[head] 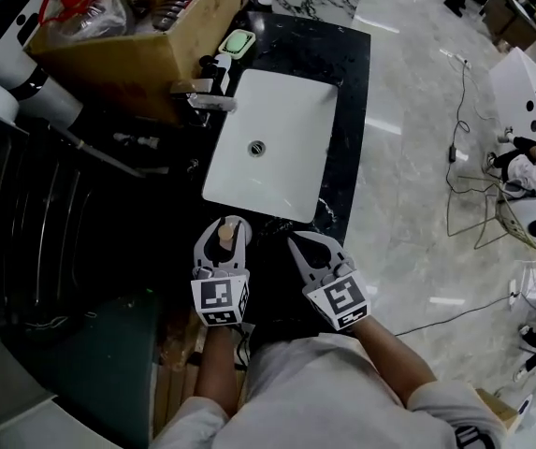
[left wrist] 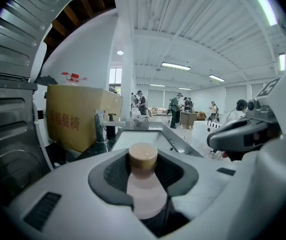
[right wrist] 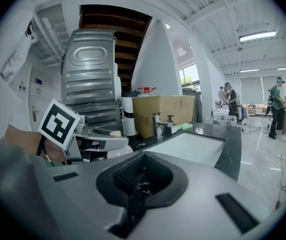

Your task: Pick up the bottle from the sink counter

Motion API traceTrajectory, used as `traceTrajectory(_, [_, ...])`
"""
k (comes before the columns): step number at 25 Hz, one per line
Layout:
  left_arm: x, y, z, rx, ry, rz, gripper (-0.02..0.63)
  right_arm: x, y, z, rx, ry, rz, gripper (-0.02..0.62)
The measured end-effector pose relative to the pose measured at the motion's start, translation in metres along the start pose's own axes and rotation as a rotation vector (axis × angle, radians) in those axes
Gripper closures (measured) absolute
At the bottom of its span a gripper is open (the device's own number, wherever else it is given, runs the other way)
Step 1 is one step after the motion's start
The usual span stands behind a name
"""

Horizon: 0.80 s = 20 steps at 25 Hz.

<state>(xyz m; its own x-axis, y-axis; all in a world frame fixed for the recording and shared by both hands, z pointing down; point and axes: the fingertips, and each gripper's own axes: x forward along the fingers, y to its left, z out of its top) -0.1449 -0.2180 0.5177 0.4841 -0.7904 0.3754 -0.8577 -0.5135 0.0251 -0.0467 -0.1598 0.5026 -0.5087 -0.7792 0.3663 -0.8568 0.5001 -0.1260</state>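
The bottle point(head: 224, 236) has a pale pink body and a tan round cap. It stands upright between the jaws of my left gripper point(head: 223, 233), which is shut on it just off the near edge of the white sink point(head: 277, 129). In the left gripper view the bottle point(left wrist: 143, 186) fills the notch between the dark pads point(left wrist: 114, 173), cap uppermost. My right gripper point(head: 305, 246) hovers beside it on the right, shut and holding nothing. In the right gripper view its jaws meet in a narrow slit, and the bottle's cap point(right wrist: 115, 133) shows at the left.
A black counter point(head: 347, 73) surrounds the sink. A chrome faucet point(head: 207, 96) and a green soap point(head: 239, 42) sit at its left rim. A cardboard box point(head: 146, 54) stands behind them. Metal appliances point(head: 24, 204) line the left. Cables point(head: 464, 157) lie on the floor at right.
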Motion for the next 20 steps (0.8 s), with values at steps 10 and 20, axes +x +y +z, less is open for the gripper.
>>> traceTrajectory(10, [0.003, -0.044, 0.020, -0.071, 0.004, 0.188, 0.466, -0.008, -0.042, 0.010, -0.030, -0.015, 0.184, 0.586])
traceTrajectory(20, [0.006, -0.087, 0.049, -0.099, -0.029, 0.325, 0.466, -0.020, -0.079, 0.032, -0.104, -0.061, 0.301, 0.586])
